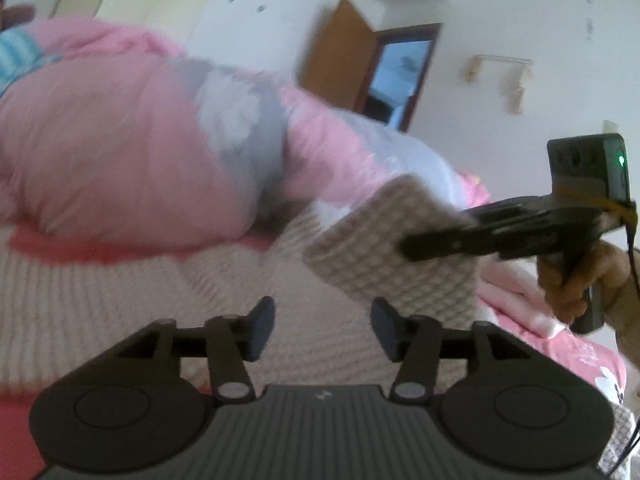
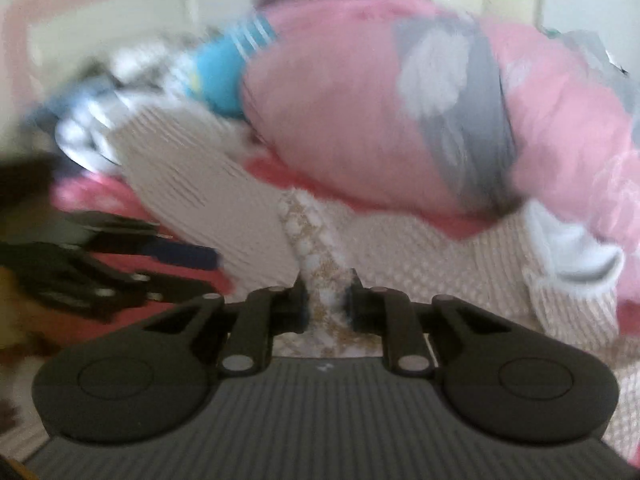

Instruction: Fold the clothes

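On the bed, one checked beige cloth (image 1: 384,248) is held up by one corner.
The right gripper (image 2: 326,300) pinches the cloth tight. The left gripper (image 1: 322,326) is spread wide, holding nothing, just beside the cloth. Under it lies one ribbed cream knit (image 1: 100,280). Behind sits one big pink quilt (image 1: 112,152). One brown door (image 1: 340,52) stands open.

A home bedroom is showing here. A bed (image 1: 120,280) is taking up most of both views, and a puffy pink quilt (image 1: 120,140) is lying heaped across it beside a blue striped cloth (image 2: 224,68). Behind it, a wooden door (image 1: 340,52) is standing open in a white wall (image 1: 520,12), where a small wall rack (image 1: 500,76) is hanging.
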### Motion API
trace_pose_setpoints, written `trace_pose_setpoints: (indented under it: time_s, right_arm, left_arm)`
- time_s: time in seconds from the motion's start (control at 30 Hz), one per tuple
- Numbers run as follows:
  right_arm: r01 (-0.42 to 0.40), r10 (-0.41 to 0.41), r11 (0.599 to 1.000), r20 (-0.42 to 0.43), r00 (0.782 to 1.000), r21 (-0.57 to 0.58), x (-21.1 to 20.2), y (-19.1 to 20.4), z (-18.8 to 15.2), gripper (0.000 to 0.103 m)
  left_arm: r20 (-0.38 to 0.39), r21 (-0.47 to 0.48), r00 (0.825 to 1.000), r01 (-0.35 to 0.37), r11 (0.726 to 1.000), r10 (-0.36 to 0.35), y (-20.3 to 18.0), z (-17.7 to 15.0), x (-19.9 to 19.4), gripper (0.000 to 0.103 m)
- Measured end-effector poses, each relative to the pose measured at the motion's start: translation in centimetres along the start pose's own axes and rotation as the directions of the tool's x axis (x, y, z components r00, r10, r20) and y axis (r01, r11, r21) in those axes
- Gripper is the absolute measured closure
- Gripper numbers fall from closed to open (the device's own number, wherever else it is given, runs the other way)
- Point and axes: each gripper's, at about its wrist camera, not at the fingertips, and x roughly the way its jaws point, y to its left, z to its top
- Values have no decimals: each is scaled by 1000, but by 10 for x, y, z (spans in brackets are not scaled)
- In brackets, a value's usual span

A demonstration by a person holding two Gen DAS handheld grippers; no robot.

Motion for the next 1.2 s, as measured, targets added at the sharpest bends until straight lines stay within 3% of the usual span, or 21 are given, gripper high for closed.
trace_pose_setpoints:
  time_s: [0.13,0.23,0.37,0.57,0.67,0.77,0.8,0.83,0.9,0.97,1.03,1.07,1.1,1.13,1.2]
  right_arm:
    - [-149,148,989,44,988,17,-40,-28,6,88]
    - [-208,208,978,15,978,10,-47,-42,13,88]
    - [-243,237,968,-92,967,-61,-43,-39,18,88]
    - [-288,263,948,-174,949,-136,-43,-29,18,88]
    - [-310,279,937,-194,940,-158,-43,-25,19,88]
    - [-303,265,936,-208,942,-178,-42,-24,22,88]
    - [-297,260,938,-204,944,-179,-43,-25,23,88]
    - [-292,256,940,-200,946,-179,-45,-26,23,88]
    - [-279,247,943,-175,953,-183,-45,-27,23,87]
    - [-246,225,952,-130,966,-183,-47,-27,23,86]
    - [-200,190,965,-75,979,-170,-50,-27,22,72]
    - [-177,171,971,-47,984,-162,-52,-27,21,66]
    - [-136,138,980,2,990,-147,-59,-28,18,53]
    - [-77,85,989,61,995,-125,-67,-29,14,46]
    - [44,-37,998,153,987,-44,-85,-35,3,40]
  left_arm:
    - [2,101,998,59,993,-59,-18,15,16,42]
    - [-13,228,994,110,967,-110,-35,23,28,40]
    - [-31,359,995,97,928,-92,-49,27,42,36]
    - [-79,408,989,146,901,-125,-52,18,50,35]
    - [-88,398,986,168,902,-144,-50,14,51,47]
    - [-114,354,979,200,914,-170,-46,14,50,75]
    - [-128,335,975,217,917,-184,-44,14,50,86]
    - [-130,304,972,229,925,-198,-43,14,47,91]
    - [-136,227,966,245,943,-218,-40,17,43,92]
    - [-153,44,953,272,961,-263,-26,21,38,93]
    - [-158,-175,933,295,939,-323,-6,21,33,93]
    - [-165,-272,926,289,918,-341,4,19,32,93]
    - [-169,-367,918,280,887,-359,14,17,32,93]
    - [-174,-478,909,259,839,-380,28,14,34,94]
    - [-166,-667,895,207,716,-413,52,0,34,94]
